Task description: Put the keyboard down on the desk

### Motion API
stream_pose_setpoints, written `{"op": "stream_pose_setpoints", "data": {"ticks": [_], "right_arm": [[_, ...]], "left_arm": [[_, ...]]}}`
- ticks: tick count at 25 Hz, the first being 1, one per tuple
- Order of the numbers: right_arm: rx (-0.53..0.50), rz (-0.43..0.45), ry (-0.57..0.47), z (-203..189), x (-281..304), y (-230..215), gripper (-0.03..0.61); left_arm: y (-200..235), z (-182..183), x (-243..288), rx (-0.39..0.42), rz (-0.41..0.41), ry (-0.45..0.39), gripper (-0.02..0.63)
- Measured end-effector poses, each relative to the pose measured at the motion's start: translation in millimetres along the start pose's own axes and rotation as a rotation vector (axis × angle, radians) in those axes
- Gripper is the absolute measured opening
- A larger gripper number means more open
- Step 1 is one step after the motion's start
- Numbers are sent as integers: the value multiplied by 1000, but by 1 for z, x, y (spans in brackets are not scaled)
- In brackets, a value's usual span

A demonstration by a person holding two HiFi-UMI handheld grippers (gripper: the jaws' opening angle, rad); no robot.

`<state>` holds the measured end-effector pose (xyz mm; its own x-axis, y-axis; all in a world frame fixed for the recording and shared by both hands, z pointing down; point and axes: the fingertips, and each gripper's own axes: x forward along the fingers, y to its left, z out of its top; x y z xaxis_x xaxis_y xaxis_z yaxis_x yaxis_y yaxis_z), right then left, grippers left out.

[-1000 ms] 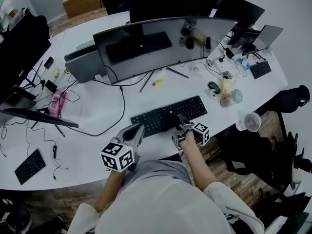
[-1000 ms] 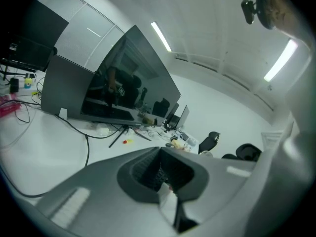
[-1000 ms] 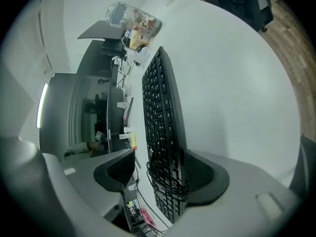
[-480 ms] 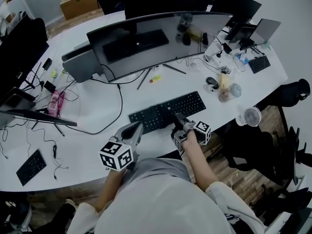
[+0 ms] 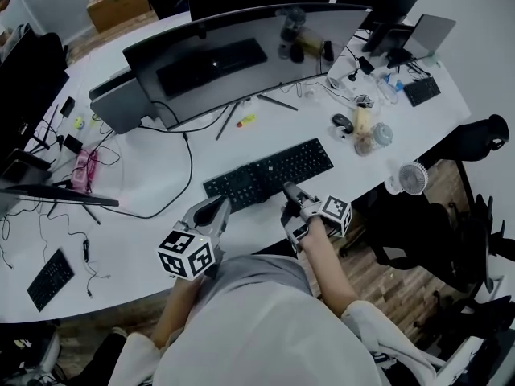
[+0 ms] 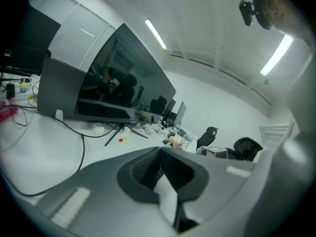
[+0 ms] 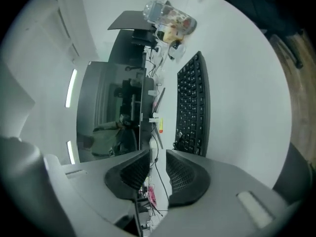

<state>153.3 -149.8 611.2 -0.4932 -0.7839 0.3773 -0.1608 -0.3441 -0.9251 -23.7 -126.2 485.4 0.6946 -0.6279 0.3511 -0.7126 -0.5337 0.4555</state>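
The keyboard (image 5: pixel 269 173) lies flat on the white table (image 5: pixel 153 240) in front of the big screen (image 5: pixel 241 55), and nothing holds it. My right hand-held gripper (image 5: pixel 288 191) points at the keyboard's near edge, a little right of the middle. Its jaws are a little apart and closing, with nothing between them. My left hand-held gripper (image 5: pixel 219 203) is by the keyboard's left end, on my side of it, with its jaws together and empty.
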Motion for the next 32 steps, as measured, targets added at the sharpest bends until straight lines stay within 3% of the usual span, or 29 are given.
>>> {"op": "stream_pose_setpoints", "data": {"ticks": [8,18,24,32], "right_arm": [[-218,22,3,-3,-24,31,52],[-652,23,29,-11,-38,76,14],[-908,-32,41,-19,-43,84,5],[-1102,-53,56,-29,-53,94,3]], "left_arm": [[-7,0,4,13,-14,1,0],[-1,-3,1,8,0,6,0],[-1,-3,1,22,1,13,0],[4,-3,-1,23,12,9,0]]}}
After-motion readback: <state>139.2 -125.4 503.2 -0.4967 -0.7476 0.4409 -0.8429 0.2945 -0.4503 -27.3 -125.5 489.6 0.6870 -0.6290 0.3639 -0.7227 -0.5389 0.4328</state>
